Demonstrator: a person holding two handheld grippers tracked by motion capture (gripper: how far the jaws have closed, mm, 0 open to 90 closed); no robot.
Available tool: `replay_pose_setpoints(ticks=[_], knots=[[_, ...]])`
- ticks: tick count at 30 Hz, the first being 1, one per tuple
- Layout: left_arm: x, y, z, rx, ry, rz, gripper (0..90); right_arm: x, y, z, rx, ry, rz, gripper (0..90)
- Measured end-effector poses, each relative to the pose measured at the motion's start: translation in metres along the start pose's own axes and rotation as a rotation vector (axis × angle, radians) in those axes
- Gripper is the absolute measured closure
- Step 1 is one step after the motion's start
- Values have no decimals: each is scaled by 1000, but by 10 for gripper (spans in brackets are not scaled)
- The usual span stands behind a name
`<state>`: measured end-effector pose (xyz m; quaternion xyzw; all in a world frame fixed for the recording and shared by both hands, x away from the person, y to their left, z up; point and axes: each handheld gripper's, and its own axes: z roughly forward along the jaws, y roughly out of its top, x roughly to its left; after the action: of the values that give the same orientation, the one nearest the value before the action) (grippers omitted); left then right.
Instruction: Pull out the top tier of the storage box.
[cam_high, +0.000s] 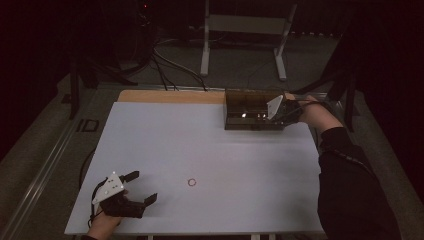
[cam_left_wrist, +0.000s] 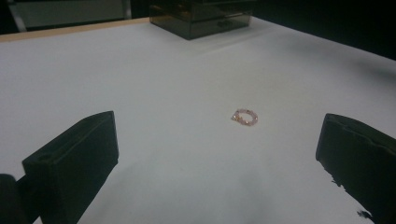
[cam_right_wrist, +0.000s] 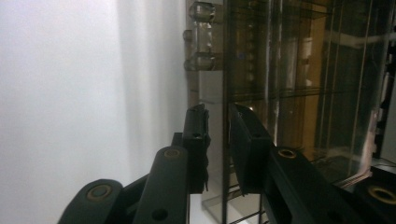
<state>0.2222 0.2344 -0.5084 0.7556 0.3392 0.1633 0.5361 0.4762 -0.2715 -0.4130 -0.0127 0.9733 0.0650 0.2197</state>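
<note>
- The right gripper (cam_high: 280, 111), at the upper right of the high view, has its jaws drawn narrow against the front corner of the dark, smoke-tinted clear acrylic box with small drawers (cam_high: 250, 111). In the right gripper view its two black pads (cam_right_wrist: 246, 154) stand either side of a thin upright edge of that box, with a slim gap showing; I cannot tell whether they press on the panel. If the hold is only on that thin edge, a pull could slip off, or drag and tip the whole box rather than move a drawer.
- The box sits at the far edge of the white table top (cam_high: 200, 145), close to the bare wooden strip (cam_high: 170, 96). A hard push could, in my judgement, slide it back towards that edge.
- The left gripper (cam_high: 134, 189), at the lower left of the high view, hangs wide open and holds nothing, its jaws pointing towards the centre.
- The small pink beaded ring (cam_left_wrist: 245, 116) lies flat on the table, centre-right in the left gripper view, ahead of the open jaws and well apart from the box. It is tiny and low: jaws closing on it could pinch the table surface, flick it away, or roll it out of reach. The dim light makes it harder to judge.
</note>
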Motion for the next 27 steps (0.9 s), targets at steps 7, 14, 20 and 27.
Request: replay_pose_setpoints(ticks=[7, 14, 20, 27], knots=[[0, 0, -1, -3, -4, -3, 0, -2, 8, 9, 34, 12, -61, 817], [1, 0, -1, -5, -6, -3, 0, -8, 6, 11, 10, 42, -32, 837], [1, 0, 0, -1, -7, -6, 0, -9, 8, 9, 21, 69, -33, 846], [1, 0, 0, 1, -8, -3, 0, -6, 6, 5, 10, 101, -32, 852]])
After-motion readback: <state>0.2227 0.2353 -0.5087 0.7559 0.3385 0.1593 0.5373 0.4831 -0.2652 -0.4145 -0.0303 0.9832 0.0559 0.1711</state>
